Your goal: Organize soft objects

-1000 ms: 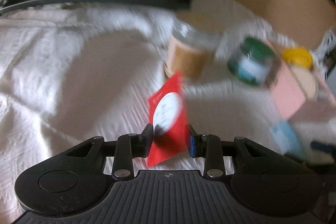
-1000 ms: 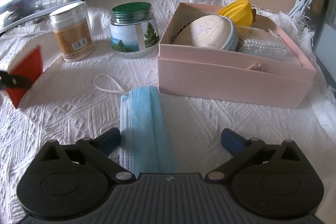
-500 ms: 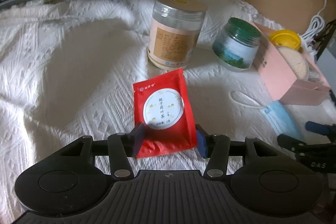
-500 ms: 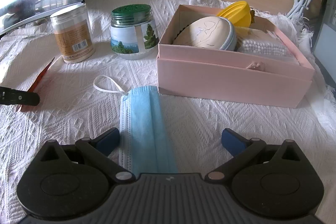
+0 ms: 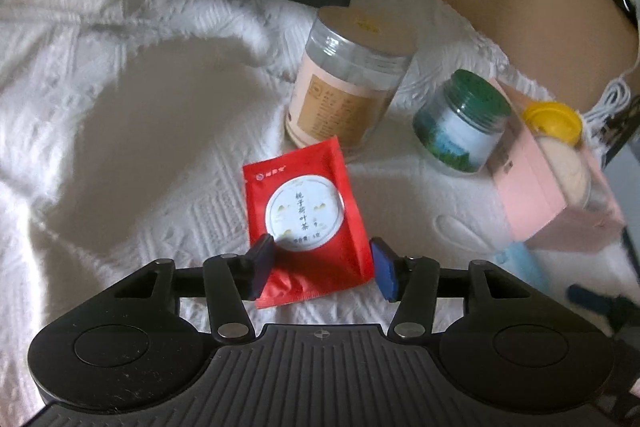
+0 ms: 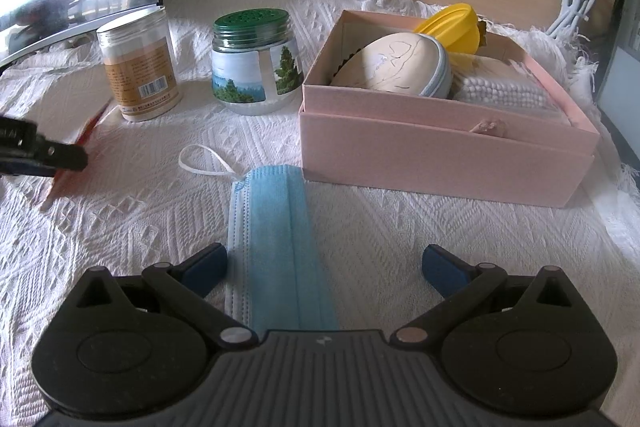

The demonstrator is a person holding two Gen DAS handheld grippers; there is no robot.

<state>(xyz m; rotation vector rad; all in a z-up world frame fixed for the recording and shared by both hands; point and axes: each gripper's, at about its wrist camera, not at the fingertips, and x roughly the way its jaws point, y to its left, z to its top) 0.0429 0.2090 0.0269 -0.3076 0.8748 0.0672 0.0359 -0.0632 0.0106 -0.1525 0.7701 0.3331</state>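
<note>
- The left gripper (image 5: 322,267) has its jaws opening around the red sachet (image 5: 306,217), which lies flat on the white cloth (image 5: 140,155) between them, no longer pinched.
- The right gripper (image 6: 324,263) hangs wide open and empty over the blue mask (image 6: 276,247).
- Next move, I'd guess: close on the mask and carry it ahead-right to the pink box (image 6: 440,155).

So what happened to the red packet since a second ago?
The left gripper let go of the red packet: it was pinched upright, now it lies flat on the white cloth while the jaws are opening around it. The right gripper, blue mask, jars and pink box stayed put.
</note>
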